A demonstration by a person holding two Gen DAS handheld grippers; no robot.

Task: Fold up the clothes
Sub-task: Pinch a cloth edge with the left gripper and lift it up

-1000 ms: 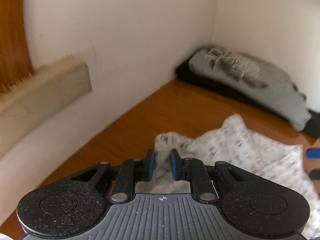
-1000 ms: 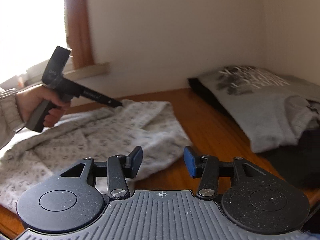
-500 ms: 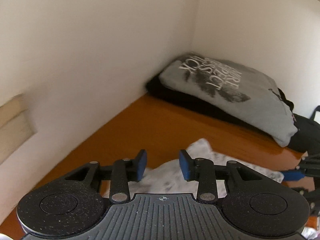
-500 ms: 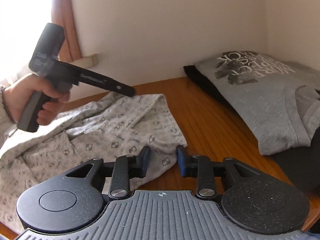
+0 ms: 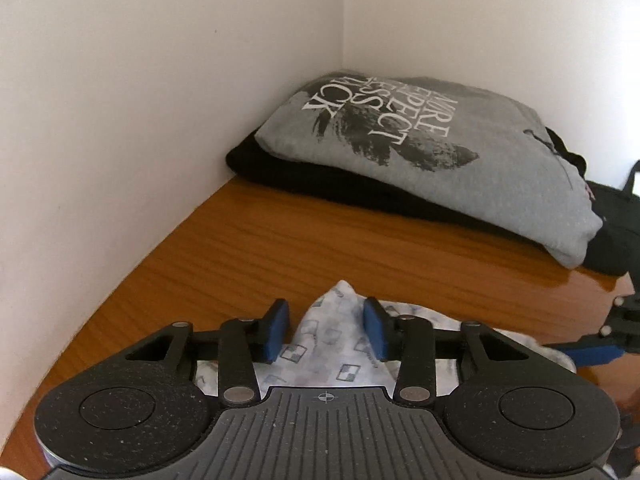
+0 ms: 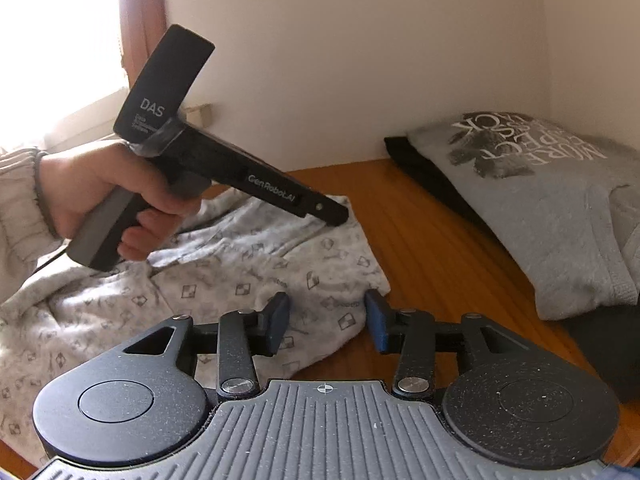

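Note:
A white patterned garment (image 6: 224, 280) lies crumpled on the wooden table (image 6: 432, 248). A person's hand (image 6: 100, 184) holds my left gripper (image 6: 338, 218) at the garment's far corner. In the left wrist view a peak of that cloth (image 5: 332, 316) stands between the blue pads of my left gripper (image 5: 326, 328). Its jaws are closing, with a gap still visible at the left pad. My right gripper (image 6: 326, 320) hovers over the near corner of the garment; its jaws are opening and the pads do not press the cloth. Its blue fingertip (image 5: 588, 350) shows at the right edge.
A folded grey printed T-shirt (image 5: 440, 148) lies on a black garment (image 5: 320, 180) in the room's corner, also seen as the T-shirt (image 6: 540, 200) at right. White walls close off the table's left and back. A bright window (image 6: 60, 40) is at far left.
My left gripper let go of the cloth corner it pinched, opened, and swung right toward the folded pile. The right gripper narrowed, then widened again. The garment's edge now lies farther right.

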